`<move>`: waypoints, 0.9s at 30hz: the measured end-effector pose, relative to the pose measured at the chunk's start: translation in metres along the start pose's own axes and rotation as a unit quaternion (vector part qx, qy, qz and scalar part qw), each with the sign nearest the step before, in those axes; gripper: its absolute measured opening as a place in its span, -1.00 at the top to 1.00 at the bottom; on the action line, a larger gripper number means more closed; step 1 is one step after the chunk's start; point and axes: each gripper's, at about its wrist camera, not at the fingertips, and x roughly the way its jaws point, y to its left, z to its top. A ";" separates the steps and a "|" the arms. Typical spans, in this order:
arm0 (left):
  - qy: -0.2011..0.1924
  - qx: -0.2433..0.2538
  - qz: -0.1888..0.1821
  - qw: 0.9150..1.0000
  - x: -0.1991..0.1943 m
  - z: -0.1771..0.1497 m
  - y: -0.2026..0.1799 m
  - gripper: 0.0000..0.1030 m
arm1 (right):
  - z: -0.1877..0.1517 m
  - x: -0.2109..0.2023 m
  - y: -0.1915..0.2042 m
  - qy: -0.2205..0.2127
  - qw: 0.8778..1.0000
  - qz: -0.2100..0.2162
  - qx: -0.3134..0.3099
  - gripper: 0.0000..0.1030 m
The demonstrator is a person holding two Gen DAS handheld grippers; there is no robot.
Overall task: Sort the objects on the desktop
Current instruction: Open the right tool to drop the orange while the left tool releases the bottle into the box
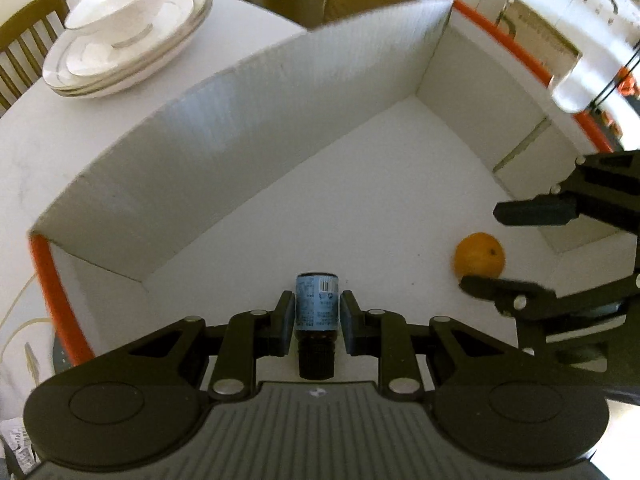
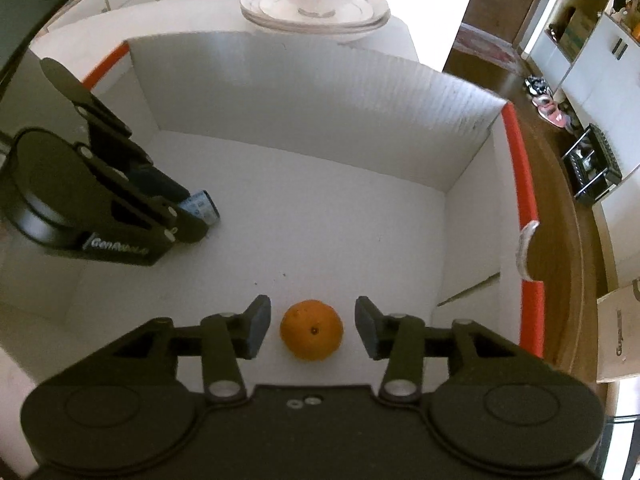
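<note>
Both grippers are inside a white cardboard box [image 1: 224, 152] with orange-edged flaps. My left gripper [image 1: 317, 320] is shut on a small dark bottle with a blue label [image 1: 317, 304], held low over the box floor, cap toward the camera. In the right wrist view the left gripper [image 2: 192, 220] and the bottle [image 2: 200, 206] show at the left. My right gripper [image 2: 312, 328] is open, its fingers apart on either side of an orange [image 2: 311, 329] that rests on the box floor. The orange also shows in the left wrist view [image 1: 478, 258], between the right gripper's fingers [image 1: 532, 212].
A stack of white plates with a bowl on top [image 1: 124, 36] stands on the white table beyond the box; it also shows in the right wrist view [image 2: 316, 0]. A wooden chair [image 1: 24, 40] is at the far left. The box wall [image 2: 320, 96] rises ahead.
</note>
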 end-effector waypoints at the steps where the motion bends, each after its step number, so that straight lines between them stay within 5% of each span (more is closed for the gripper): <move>1: -0.007 -0.003 -0.001 1.000 -0.004 -0.001 0.001 0.56 | -0.001 -0.004 0.000 -0.007 1.000 0.001 0.000 0.03; 12: -0.099 -0.005 -0.002 0.995 -0.065 -0.037 -0.009 0.56 | -0.008 -0.058 0.004 -0.093 0.995 0.010 -0.019 -0.43; 27: -0.188 -0.028 0.000 0.982 -0.119 -0.088 -0.004 0.55 | -0.023 -0.098 0.029 -0.144 0.989 0.032 0.012 -0.64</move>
